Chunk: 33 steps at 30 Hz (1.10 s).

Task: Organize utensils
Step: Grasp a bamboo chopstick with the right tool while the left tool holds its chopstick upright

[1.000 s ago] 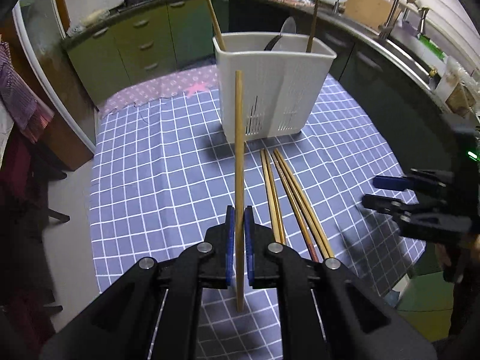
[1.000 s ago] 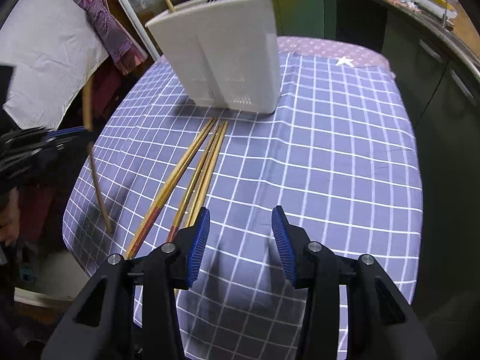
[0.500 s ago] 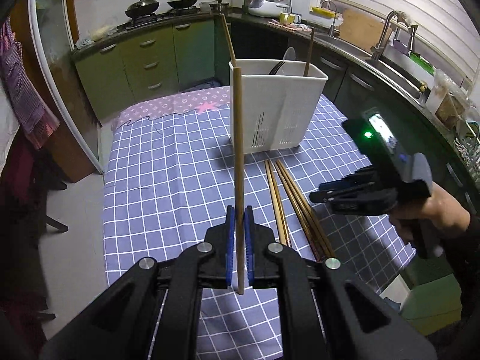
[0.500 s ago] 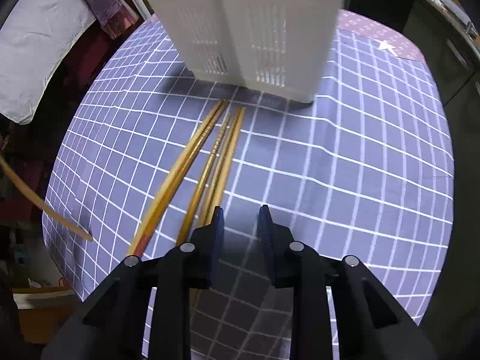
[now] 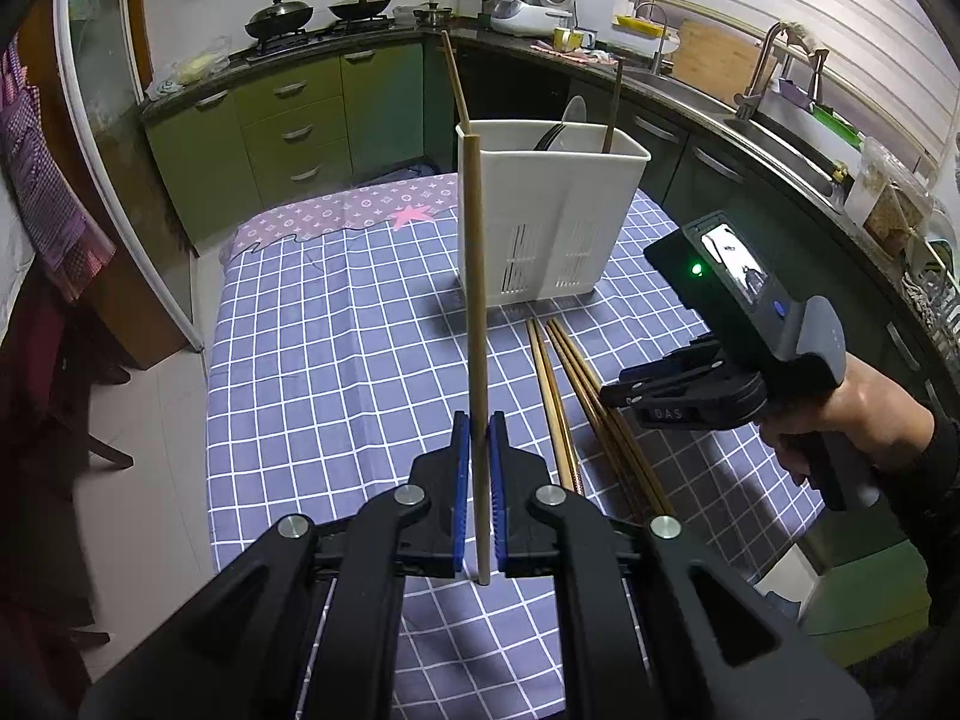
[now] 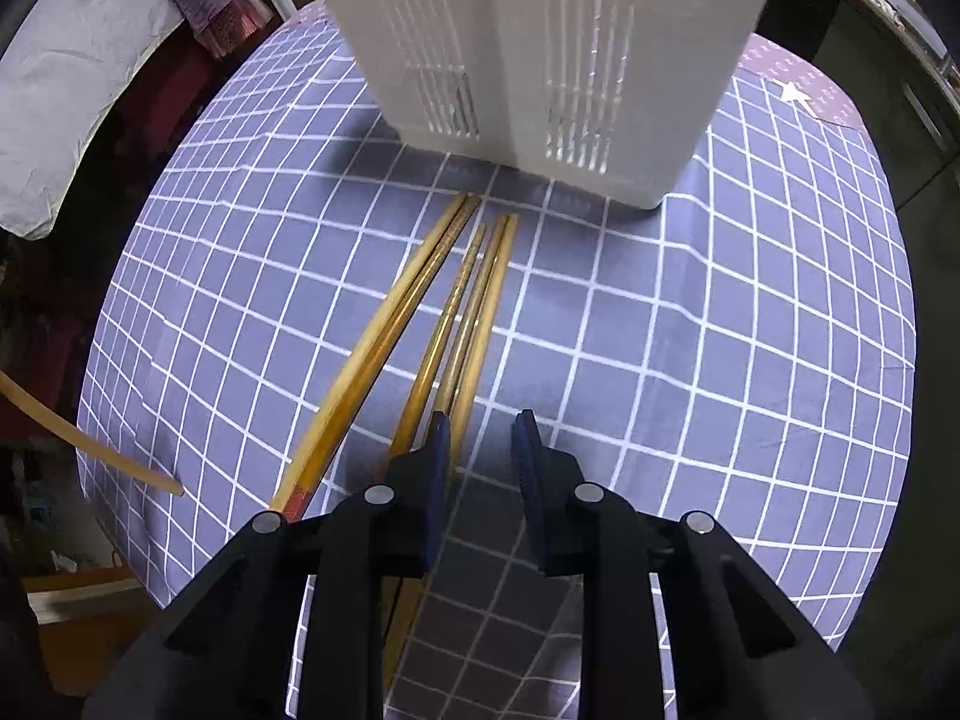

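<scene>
- The white utensil holder (image 5: 549,216) stands on the checked surface (image 5: 336,324) ahead of both tools, ready to receive chopsticks.
- The loose chopsticks (image 6: 456,312) lie under your right hand-held gripper (image 6: 480,450); its jaws have just been closing, part open, gripping nothing.
- Your left hand-held gripper (image 5: 478,468) pinches one chopstick (image 5: 474,300) upright for dropping in.

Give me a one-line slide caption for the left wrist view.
Left hand-held gripper clamps a chopstick upright before the white utensil holder; more chopsticks lie on the cloth.
</scene>
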{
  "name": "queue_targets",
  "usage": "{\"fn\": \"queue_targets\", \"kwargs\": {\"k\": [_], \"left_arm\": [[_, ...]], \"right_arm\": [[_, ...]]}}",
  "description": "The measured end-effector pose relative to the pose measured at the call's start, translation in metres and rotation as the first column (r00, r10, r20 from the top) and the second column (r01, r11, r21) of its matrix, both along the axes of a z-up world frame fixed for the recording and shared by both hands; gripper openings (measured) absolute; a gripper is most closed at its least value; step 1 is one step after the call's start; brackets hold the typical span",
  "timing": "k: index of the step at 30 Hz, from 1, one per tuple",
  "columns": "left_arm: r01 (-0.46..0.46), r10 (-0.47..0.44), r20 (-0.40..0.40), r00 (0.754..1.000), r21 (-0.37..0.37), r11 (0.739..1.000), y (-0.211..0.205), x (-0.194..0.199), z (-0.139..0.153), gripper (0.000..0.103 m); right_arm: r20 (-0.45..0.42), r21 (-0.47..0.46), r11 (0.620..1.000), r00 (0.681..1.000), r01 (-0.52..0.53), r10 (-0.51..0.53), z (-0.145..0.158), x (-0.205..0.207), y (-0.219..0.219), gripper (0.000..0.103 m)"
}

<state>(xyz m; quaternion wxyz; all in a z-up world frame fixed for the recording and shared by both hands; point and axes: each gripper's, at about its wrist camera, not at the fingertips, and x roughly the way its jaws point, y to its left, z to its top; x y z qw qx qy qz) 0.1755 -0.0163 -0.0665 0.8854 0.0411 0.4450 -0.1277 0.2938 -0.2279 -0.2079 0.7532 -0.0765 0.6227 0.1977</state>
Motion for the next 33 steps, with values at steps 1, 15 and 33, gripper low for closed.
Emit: {"fn": "queue_targets", "kwargs": {"k": [1,15,33], "left_arm": [[0.0,0.0,0.0,1.0,0.0,1.0,0.0,0.0,0.0,0.007],[0.011,-0.011,-0.001,1.0,0.014,1.0,-0.002,0.0,0.001,0.007],[0.007,-0.007,0.0,1.0,0.01,1.0,0.0,0.0,0.001,0.007]], "right_arm": [[0.001,-0.007,1.0,1.0,-0.003,0.003,-0.001,-0.001,0.003,0.023],[0.01,-0.094,0.994,0.998,-0.054,0.055,-0.006,-0.004,0.039,0.01],[0.388,0.206,0.979,0.918,-0.002,-0.079,0.131,-0.087,-0.056,0.007]]}}
